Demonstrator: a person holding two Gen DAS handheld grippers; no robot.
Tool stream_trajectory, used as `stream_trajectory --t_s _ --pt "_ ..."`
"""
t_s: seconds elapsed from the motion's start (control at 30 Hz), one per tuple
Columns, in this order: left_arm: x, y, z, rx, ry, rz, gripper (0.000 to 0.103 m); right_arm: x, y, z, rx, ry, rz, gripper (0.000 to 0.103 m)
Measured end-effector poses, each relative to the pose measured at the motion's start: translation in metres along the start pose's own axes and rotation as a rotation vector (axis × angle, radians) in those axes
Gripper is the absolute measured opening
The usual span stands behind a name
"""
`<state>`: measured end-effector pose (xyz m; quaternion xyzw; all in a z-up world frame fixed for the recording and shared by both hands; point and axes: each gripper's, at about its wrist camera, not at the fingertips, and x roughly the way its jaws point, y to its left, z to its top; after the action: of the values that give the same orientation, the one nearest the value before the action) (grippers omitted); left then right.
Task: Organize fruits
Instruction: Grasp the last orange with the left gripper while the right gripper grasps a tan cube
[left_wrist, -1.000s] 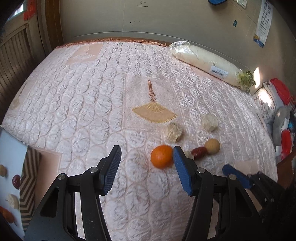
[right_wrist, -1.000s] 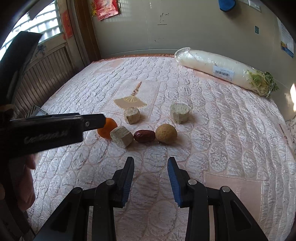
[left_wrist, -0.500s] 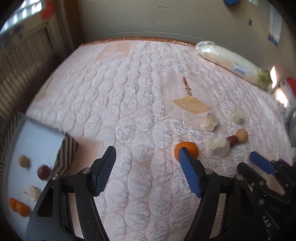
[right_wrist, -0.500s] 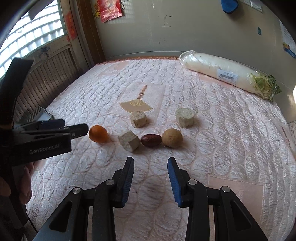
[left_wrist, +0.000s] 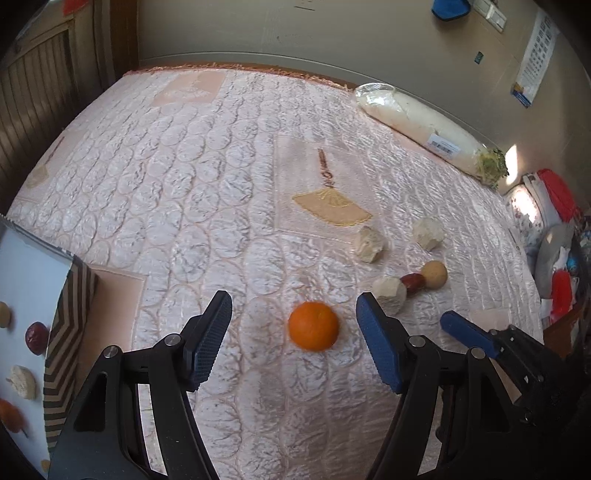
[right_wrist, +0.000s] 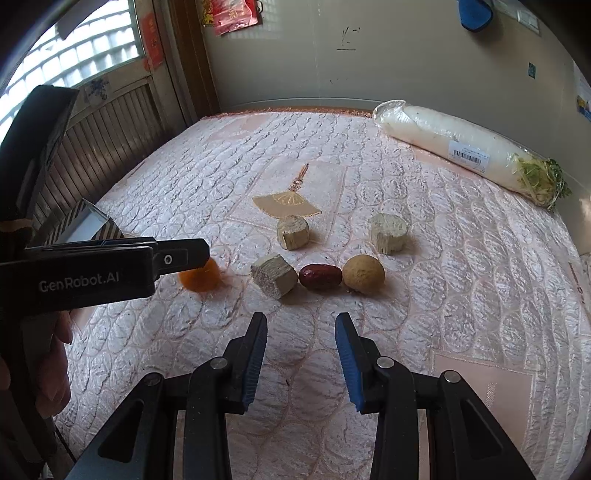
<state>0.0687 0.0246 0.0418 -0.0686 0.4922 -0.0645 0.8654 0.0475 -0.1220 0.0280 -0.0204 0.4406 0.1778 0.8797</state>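
Observation:
An orange (left_wrist: 313, 330) lies on the quilted pink bedspread (left_wrist: 184, 166), between the fingers of my left gripper (left_wrist: 292, 301). That gripper is open wide and touches nothing. To the orange's right sit a beige chunk (left_wrist: 389, 297), a red date (left_wrist: 412, 282) and a round tan fruit (left_wrist: 435, 274) in a row. Two more beige chunks (left_wrist: 369, 243) (left_wrist: 427, 233) lie behind them. My right gripper (right_wrist: 301, 321) hovers open and empty, just short of the date (right_wrist: 319, 277). In the right wrist view the left gripper (right_wrist: 195, 254) partly hides the orange (right_wrist: 199, 278).
A box with a striped rim (left_wrist: 68, 314) stands at the bed's left edge and holds several sorted fruits. A wrapped white radish (right_wrist: 461, 147) lies along the far right by the wall. Bags and clutter (left_wrist: 554, 229) crowd the right side. A hand (right_wrist: 55, 354) holds the left gripper.
My left gripper's jaws have widened. It swung left toward the box, then back, and the orange now lies between its fingers instead of beside the right one. The right gripper has stayed put.

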Motion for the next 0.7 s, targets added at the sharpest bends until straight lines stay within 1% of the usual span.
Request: stream_trajectory --t_s 0.07,0.17,0.23,0.33,0.47,0.5,0.53,0.57,0.63,0.67,0.7 --pt "0.001 -0.002 -0.002 0.019 0.001 0.018 0.071 0.001 -0.001 0.0 0.001 0.003 -0.001 0.037" --pt "0.005 0.001 -0.008 0.014 0.029 0.0 0.071 0.002 -0.004 -0.001 0.008 0.007 -0.005 0.037" --pt "0.004 0.0 -0.013 0.024 0.029 0.0 0.071 0.003 -0.005 -0.001 0.011 0.011 -0.008 0.037" --pt "0.006 -0.004 -0.018 0.061 0.025 0.015 0.071 0.003 -0.007 -0.002 0.014 0.013 -0.007 0.037" --pt "0.014 -0.008 -0.021 0.081 0.034 0.035 0.071 0.002 -0.007 -0.002 0.013 0.011 -0.008 0.037" --pt "0.015 -0.01 -0.022 0.1 0.025 0.052 0.071 0.002 -0.007 -0.002 0.012 0.009 -0.01 0.037" --pt "0.016 -0.012 -0.023 0.11 0.02 0.064 0.063 0.002 -0.007 -0.002 0.014 0.003 -0.013 0.037" --pt "0.016 -0.013 -0.023 0.12 0.011 0.077 0.058 0.002 -0.007 -0.002 0.018 -0.003 -0.013 0.037" --pt "0.015 -0.011 -0.023 0.122 0.007 0.07 0.036 0.003 -0.007 -0.001 0.027 -0.01 0.002 0.037" --pt "0.014 -0.01 -0.023 0.123 0.006 0.065 0.031 0.004 -0.007 0.0 0.031 -0.01 0.013 0.037" --pt "0.014 -0.01 -0.023 0.123 0.006 0.066 0.031 0.007 -0.006 0.001 0.032 -0.007 0.021 0.037"
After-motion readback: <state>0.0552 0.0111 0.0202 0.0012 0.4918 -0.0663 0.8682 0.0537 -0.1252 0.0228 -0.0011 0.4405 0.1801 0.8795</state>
